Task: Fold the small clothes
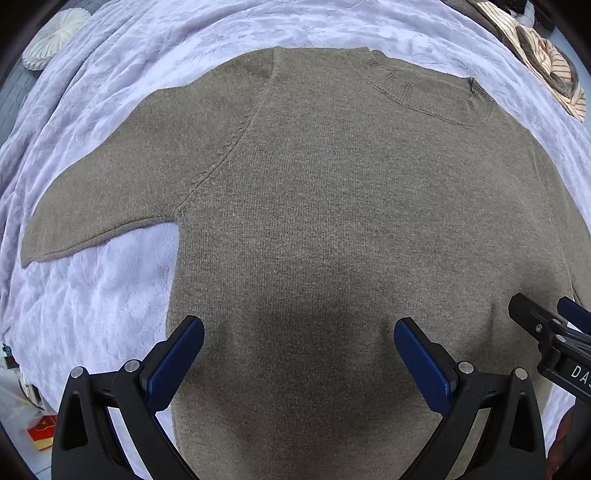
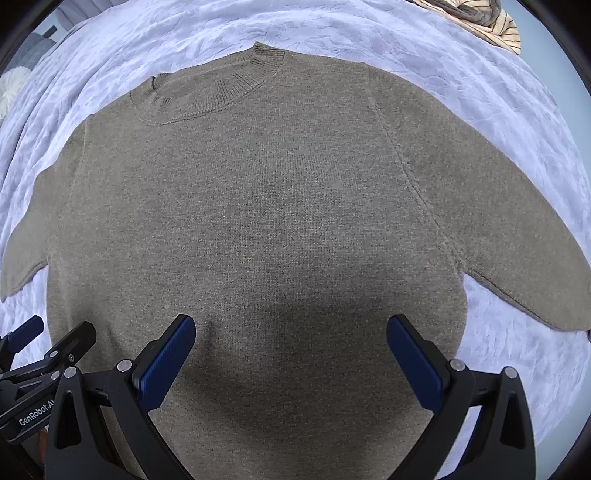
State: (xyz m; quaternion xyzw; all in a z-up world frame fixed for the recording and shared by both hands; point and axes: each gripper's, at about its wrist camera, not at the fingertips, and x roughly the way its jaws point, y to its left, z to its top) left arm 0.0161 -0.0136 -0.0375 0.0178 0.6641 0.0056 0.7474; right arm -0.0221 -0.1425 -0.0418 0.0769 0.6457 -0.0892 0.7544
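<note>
The olive-brown knit sweater [image 1: 332,221] lies flat and face up on the pale lilac blanket [image 1: 110,295] of the bed, neckline [image 1: 424,96] away from the person, both short sleeves fanned out to the sides. Nothing is folded yet, so this looks like the very start: the garment is spread and waiting for the first fold.

The left claw [image 1: 299,354] hovers over the lower body of the sweater, its blue pads spread wide and holding nothing. The right claw [image 2: 291,350] hangs alongside it, just as wide and just as empty. Each casts a dark shadow on the knit beneath.

The next move, I'd say, calls for dropping to an edge, a sleeve or the hem, and pinching the cloth before carrying it across.

The left wrist view shows the left sleeve [image 1: 103,192] whole, a round white cushion [image 1: 51,37] at the far corner and a red box [image 1: 42,432] down on the floor. The right wrist view gives the right sleeve [image 2: 517,236] down to its cuff. Both catch a striped garment [image 2: 487,22] bundled beyond the collar.
</note>
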